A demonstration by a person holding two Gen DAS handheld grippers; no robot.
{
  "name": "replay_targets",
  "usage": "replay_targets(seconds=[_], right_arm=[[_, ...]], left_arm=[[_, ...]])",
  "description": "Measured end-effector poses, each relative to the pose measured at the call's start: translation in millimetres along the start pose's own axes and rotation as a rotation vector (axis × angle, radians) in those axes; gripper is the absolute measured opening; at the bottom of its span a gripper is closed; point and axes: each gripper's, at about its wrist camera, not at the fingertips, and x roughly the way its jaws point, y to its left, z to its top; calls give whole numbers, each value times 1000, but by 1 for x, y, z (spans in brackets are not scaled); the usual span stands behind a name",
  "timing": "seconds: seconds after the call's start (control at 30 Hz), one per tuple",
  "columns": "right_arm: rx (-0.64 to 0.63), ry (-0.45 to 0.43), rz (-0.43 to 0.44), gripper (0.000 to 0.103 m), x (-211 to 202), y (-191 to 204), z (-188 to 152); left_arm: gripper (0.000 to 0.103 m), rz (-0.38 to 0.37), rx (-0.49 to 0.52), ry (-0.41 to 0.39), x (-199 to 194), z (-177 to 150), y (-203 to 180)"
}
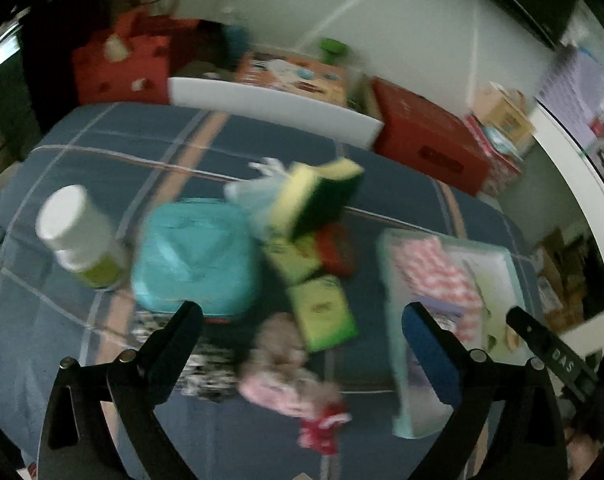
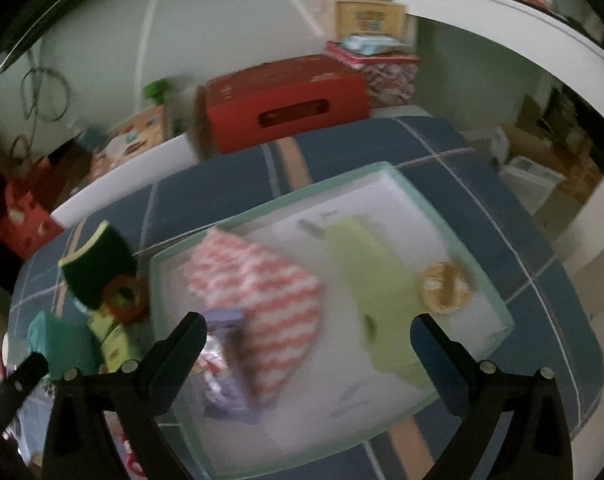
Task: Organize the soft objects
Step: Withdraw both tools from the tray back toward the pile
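Roughly halfway: your tray (image 2: 497,312) holds the striped cloth (image 2: 270,292) and green cloth (image 2: 373,280) (both grippers gaping, empty), while the sponge (image 1: 317,196) and pink cloth (image 1: 286,384) wait at nine o'clock.

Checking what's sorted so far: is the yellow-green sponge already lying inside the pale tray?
No, the sponge sits atop the pile beside the teal container, outside the tray.

Legible text is limited to one marking: white letters reading "DAS" on the black finger of the right gripper (image 1: 557,354), seen at the lower right of the left wrist view. Print on boxes and packages elsewhere is too blurred to read.
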Motion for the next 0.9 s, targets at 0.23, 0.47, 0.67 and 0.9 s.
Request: replay_targets(seconds=[0.23, 0.47, 0.67, 0.9], right_arm=[[-95, 13, 118, 103, -5, 49, -10], [-200, 48, 193, 103, -4, 93, -29], [-274, 105, 225, 103, 5, 122, -54], [-328, 161, 230, 103, 12, 137, -77]], left_arm=[[100, 89, -124, 2, -10, -4, 66], [100, 112, -191, 55, -5, -17, 100], [100, 99, -174, 131, 5, -37, 102], [100, 85, -172, 176, 13, -47, 102]])
